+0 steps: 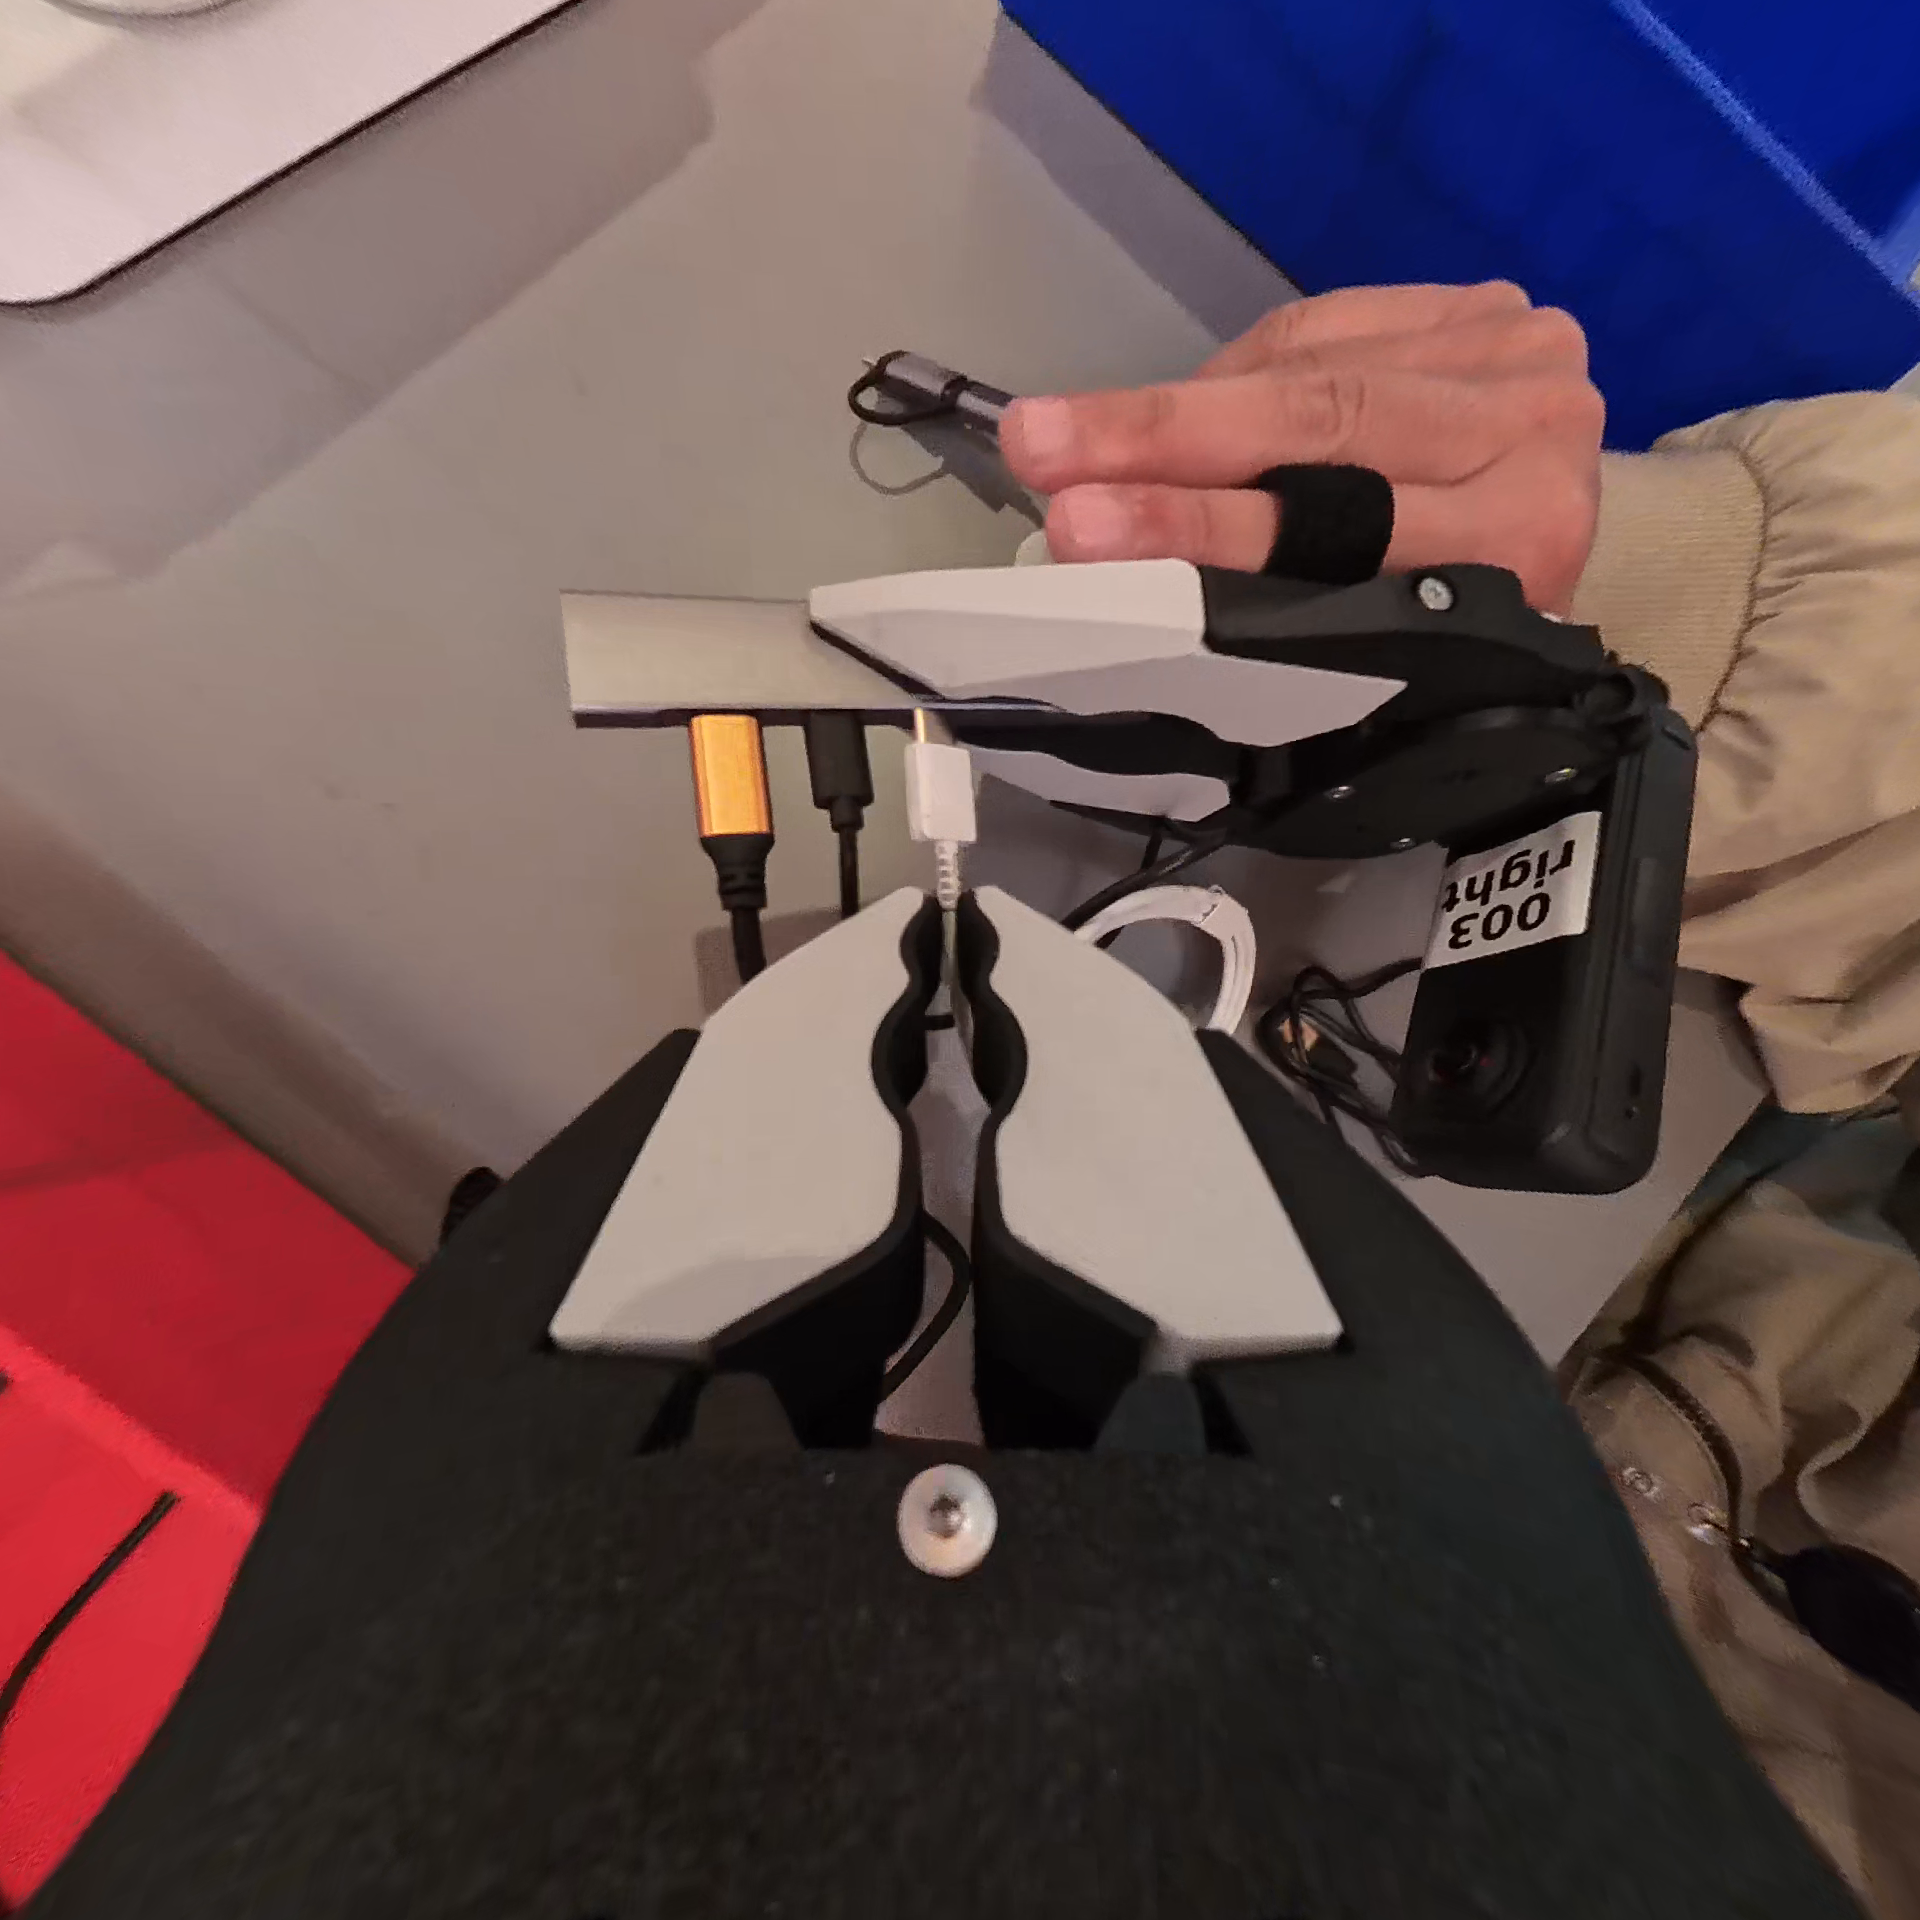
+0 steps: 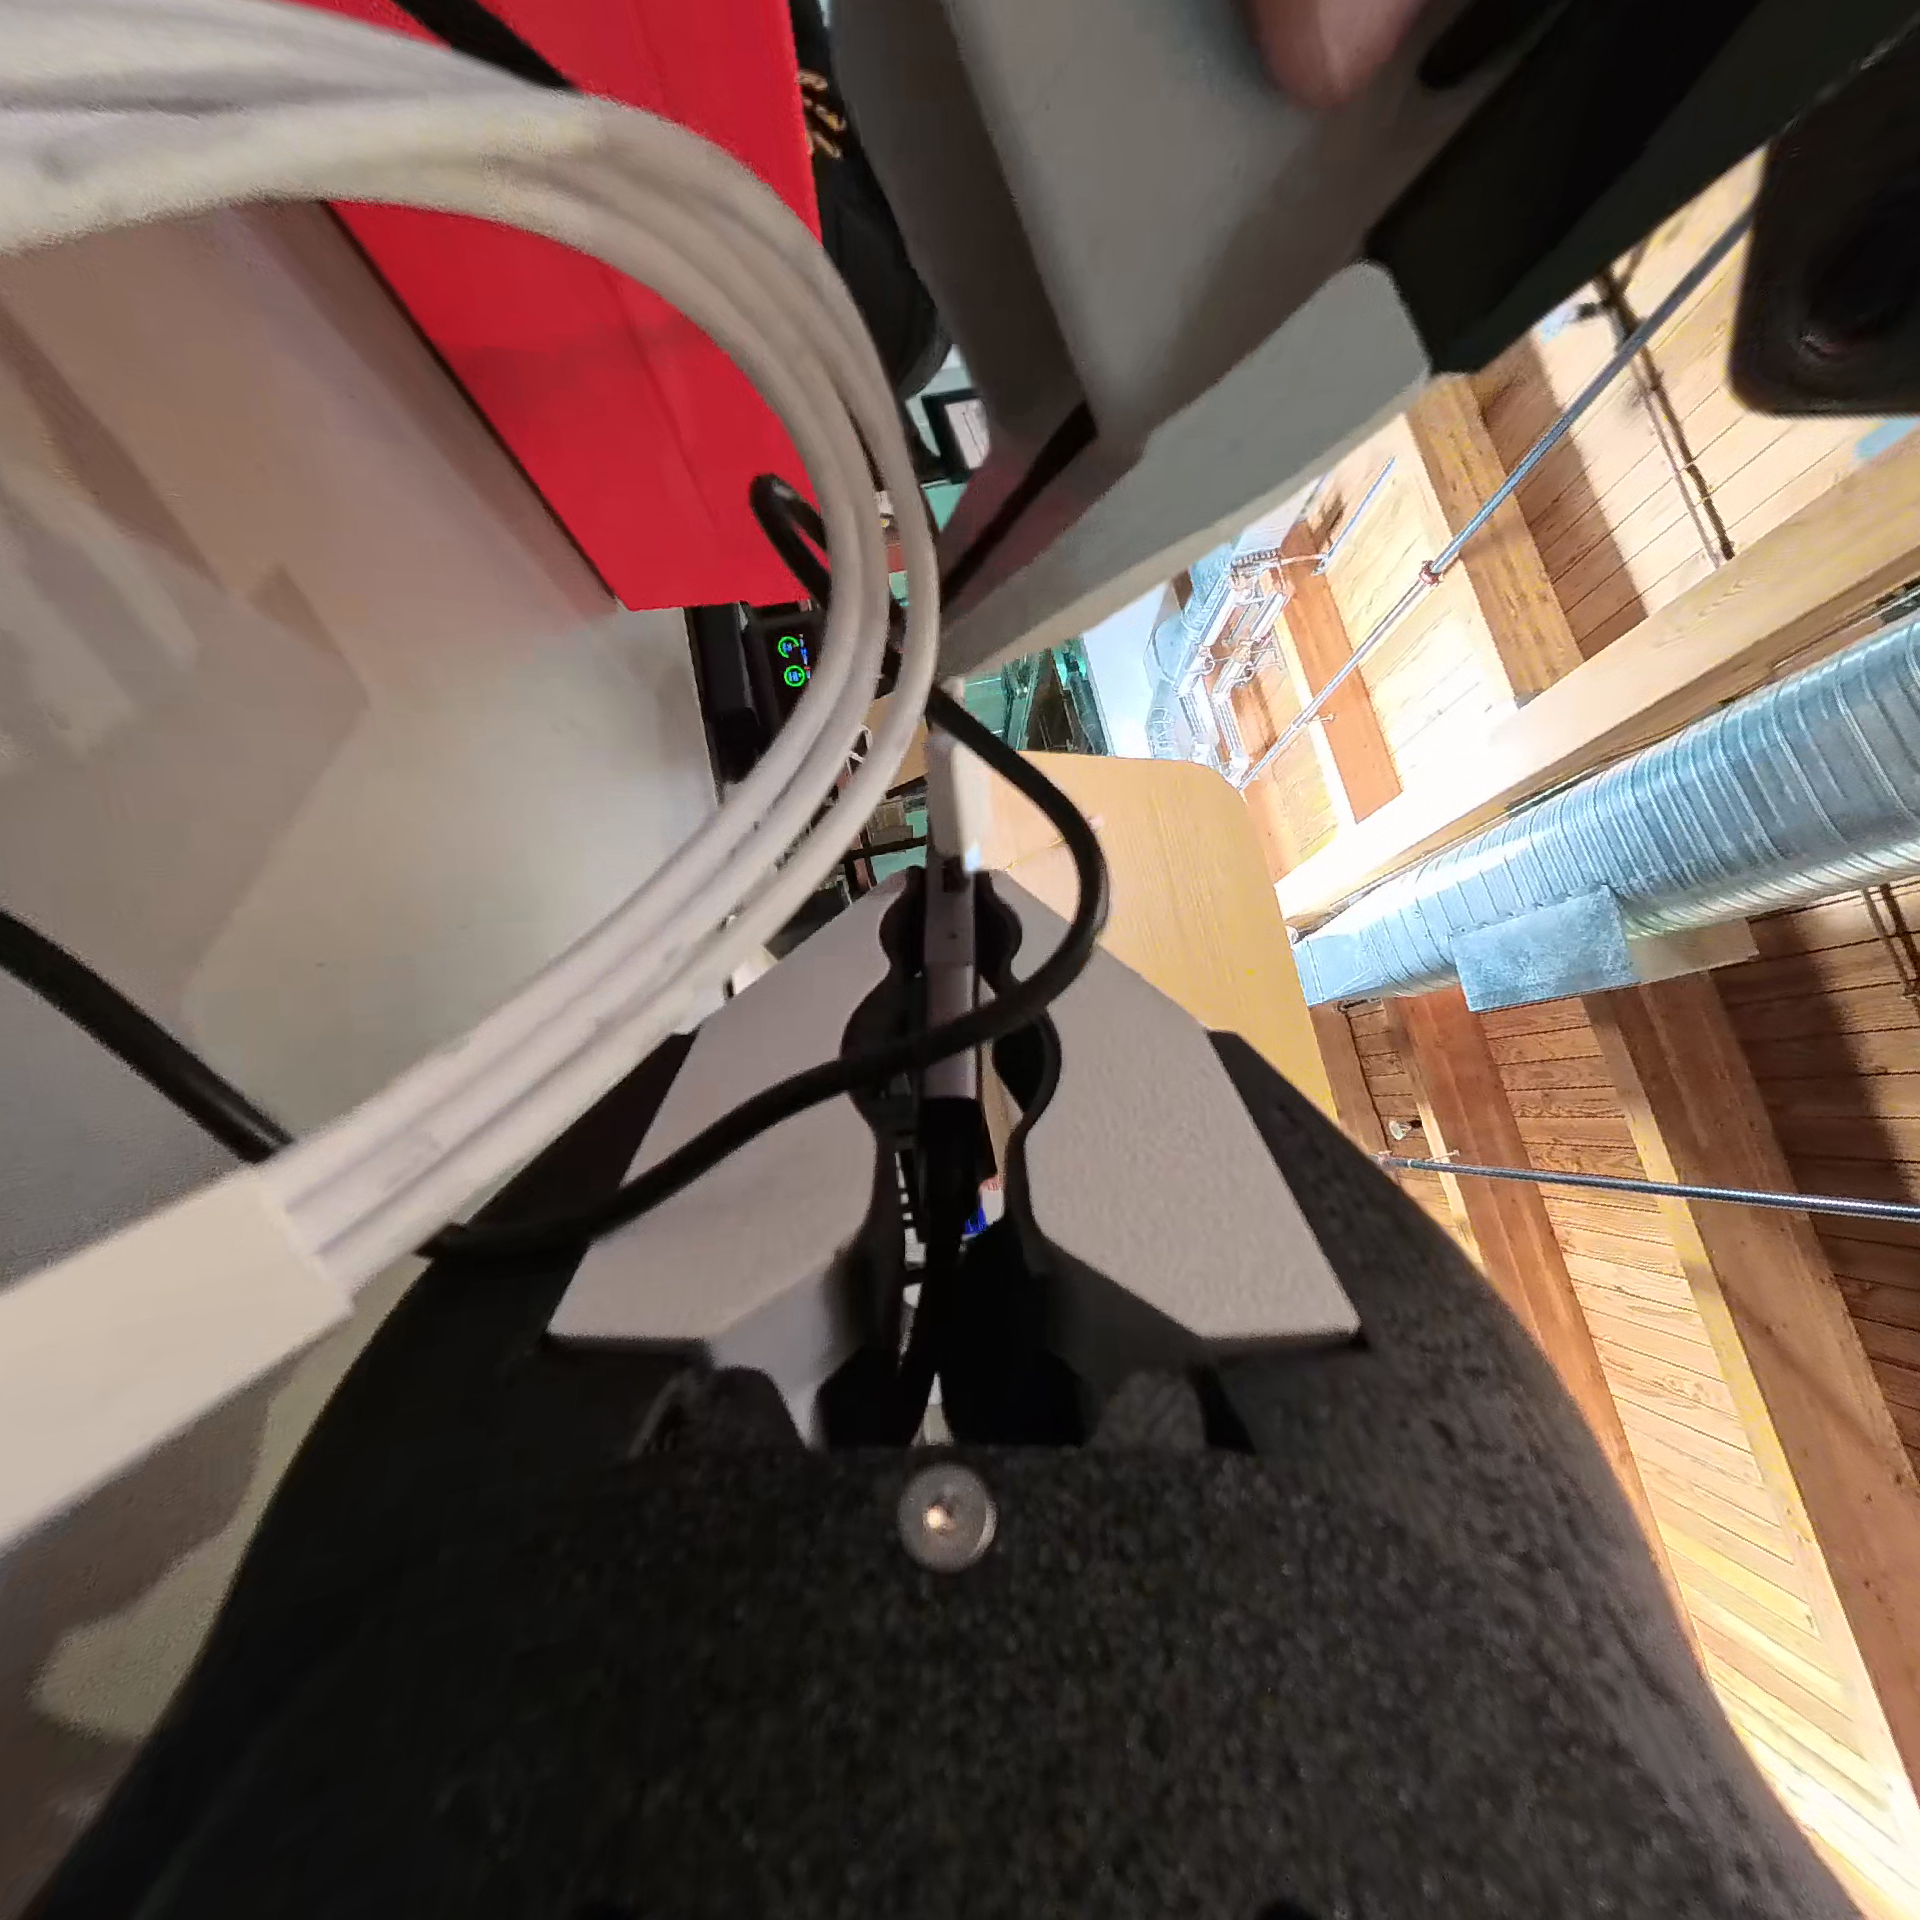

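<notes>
In the left wrist view my left gripper is shut on a thin white cable just below its white plug. The plug's metal tip is at the near edge of a flat grey hub. An orange plug and a black plug sit in the same edge. My right gripper comes in from the right and is shut on the hub. In the right wrist view, the right gripper clamps the hub, seen edge-on. A left-gripper finger fills the top.
A blue bin stands behind, and a red surface lies at the left. A small grey adapter with a black loop lies past the hub. A white cable coil and thin black wires lie under the right gripper. A white cable bundle hangs close. About 6 cm separates my left fingertips from my right.
</notes>
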A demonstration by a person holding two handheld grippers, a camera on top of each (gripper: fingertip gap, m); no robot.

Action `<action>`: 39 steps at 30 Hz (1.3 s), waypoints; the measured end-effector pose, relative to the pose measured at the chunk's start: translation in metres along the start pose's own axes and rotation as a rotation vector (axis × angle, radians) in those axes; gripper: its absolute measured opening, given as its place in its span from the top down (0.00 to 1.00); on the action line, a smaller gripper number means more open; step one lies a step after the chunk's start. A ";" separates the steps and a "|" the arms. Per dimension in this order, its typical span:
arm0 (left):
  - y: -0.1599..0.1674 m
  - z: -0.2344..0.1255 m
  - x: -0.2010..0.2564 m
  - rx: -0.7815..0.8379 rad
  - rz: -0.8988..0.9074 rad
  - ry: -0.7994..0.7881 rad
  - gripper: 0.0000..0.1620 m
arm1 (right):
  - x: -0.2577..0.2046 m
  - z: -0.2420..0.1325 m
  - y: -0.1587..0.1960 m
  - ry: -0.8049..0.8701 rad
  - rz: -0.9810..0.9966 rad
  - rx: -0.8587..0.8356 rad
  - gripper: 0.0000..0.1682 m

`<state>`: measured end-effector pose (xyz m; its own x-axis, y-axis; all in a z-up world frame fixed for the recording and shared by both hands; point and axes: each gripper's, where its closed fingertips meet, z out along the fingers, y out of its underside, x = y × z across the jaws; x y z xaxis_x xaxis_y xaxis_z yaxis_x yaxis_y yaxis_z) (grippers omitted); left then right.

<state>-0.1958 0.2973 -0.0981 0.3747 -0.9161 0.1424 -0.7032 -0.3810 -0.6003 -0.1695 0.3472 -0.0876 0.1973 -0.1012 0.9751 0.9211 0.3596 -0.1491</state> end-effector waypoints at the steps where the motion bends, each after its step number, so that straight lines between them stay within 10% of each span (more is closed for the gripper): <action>1: 0.001 0.001 0.000 0.006 -0.019 0.017 0.98 | 0.000 0.000 0.000 0.000 -0.003 0.000 0.96; 39: -0.002 0.008 -0.001 0.100 -0.266 0.268 0.98 | -0.004 0.001 0.002 -0.013 -0.022 -0.021 0.96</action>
<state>-0.1897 0.3000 -0.1027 0.3558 -0.7923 0.4956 -0.5352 -0.6075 -0.5869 -0.1687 0.3488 -0.0912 0.1723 -0.0965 0.9803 0.9320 0.3381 -0.1305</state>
